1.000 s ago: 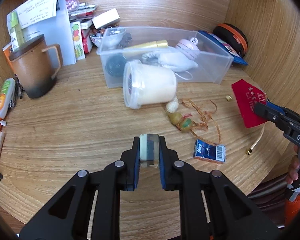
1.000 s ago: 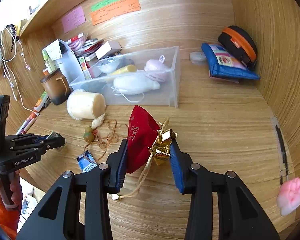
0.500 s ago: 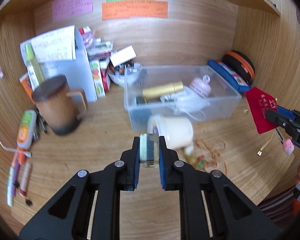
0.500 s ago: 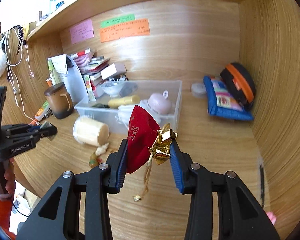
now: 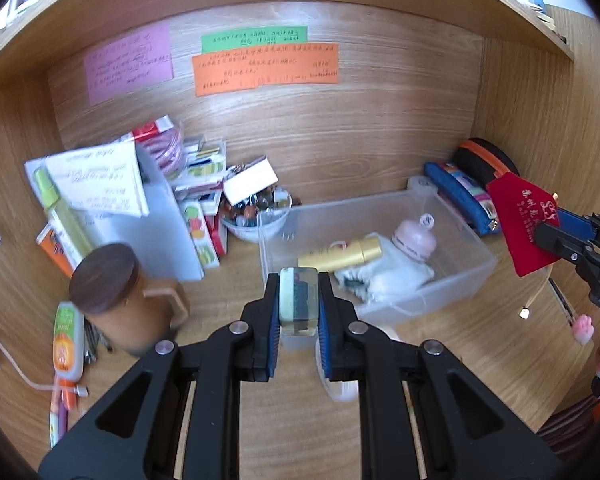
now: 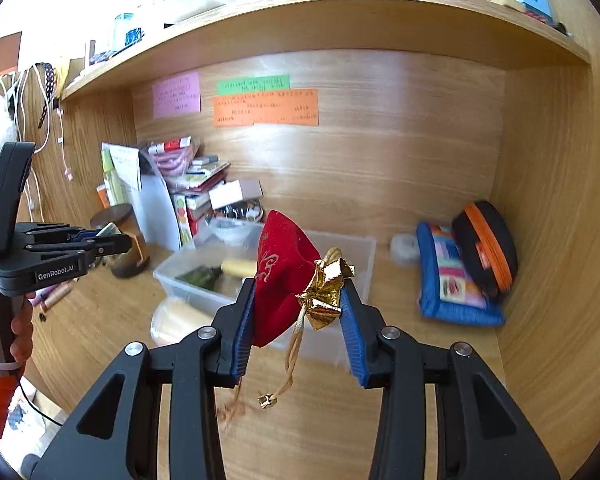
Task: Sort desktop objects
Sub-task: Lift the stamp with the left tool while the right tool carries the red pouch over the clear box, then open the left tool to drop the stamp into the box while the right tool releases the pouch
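My left gripper (image 5: 298,304) is shut on a small clear block with a dark inlay (image 5: 297,300), held in the air in front of the clear plastic bin (image 5: 460,240). The bin holds a gold tube (image 5: 340,254), a white cloth and a pink round item (image 5: 414,236). My right gripper (image 6: 298,300) is shut on a red velvet pouch (image 6: 280,276) with a gold bow (image 6: 326,292) and dangling cord, held above the desk before the bin (image 6: 364,256). The pouch also shows at the right of the left wrist view (image 5: 520,220).
A brown lidded mug (image 5: 116,296) stands left. A white paper holder (image 5: 140,216), boxes and a bowl of small items (image 5: 256,216) crowd the back left. A blue pouch (image 6: 452,280) and black-orange case (image 6: 484,244) lie back right. A white candle jar (image 6: 176,320) lies below the bin.
Both grippers have risen and tilted up from the desk, each still holding its object. The views now show the back wall notes and the shelf above.
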`<state>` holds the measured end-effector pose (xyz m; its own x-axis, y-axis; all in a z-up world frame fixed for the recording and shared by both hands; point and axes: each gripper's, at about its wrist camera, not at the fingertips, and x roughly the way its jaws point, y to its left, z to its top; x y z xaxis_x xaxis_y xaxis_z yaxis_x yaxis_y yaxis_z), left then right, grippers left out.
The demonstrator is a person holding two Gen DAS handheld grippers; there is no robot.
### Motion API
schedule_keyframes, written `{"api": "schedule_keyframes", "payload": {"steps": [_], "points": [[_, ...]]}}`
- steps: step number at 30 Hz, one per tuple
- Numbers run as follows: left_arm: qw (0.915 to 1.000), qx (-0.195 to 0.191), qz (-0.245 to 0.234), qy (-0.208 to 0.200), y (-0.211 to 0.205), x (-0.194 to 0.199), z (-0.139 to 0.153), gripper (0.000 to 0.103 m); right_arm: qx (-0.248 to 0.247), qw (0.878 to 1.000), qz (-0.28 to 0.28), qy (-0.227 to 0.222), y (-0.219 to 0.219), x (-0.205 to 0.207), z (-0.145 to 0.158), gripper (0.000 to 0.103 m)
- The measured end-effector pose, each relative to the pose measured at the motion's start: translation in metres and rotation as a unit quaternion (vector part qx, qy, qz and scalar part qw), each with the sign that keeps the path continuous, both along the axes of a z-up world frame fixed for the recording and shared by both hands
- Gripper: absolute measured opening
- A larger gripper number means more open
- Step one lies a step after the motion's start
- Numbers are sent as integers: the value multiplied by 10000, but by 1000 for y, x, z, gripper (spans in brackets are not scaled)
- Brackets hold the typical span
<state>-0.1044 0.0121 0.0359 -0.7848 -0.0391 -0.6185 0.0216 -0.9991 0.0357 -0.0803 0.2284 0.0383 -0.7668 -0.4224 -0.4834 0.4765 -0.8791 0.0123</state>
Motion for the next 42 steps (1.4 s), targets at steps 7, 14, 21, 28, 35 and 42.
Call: {"api": "schedule_keyframes", "payload": {"steps": [7, 14, 21, 28, 35, 42], "points": [[9998, 131, -91, -77, -4, -41, 0, 15, -3, 9999, 100, 56, -22, -38, 12, 36], [9990, 231, -236, -287, -6, -79, -15, 15, 49, 9996, 281, -31, -53, -72, 6, 37], [9969, 237, -382, -640, 3, -113, -47, 15, 266, 9977, 428, -448, -80, -105, -34, 37], [9942, 389, -451, -899, 2, -128, -75, 15, 561, 9945, 535, -701, -92, -123, -67, 37], [9918, 354, -580, -1078, 9, -131, -89, 15, 535, 9926, 594, -912, -86, -130, -79, 38], [9922, 218, -573, -1083, 7, -133, -91, 15, 452, 9899, 629, -1184, -84, -140, -87, 41]]}}
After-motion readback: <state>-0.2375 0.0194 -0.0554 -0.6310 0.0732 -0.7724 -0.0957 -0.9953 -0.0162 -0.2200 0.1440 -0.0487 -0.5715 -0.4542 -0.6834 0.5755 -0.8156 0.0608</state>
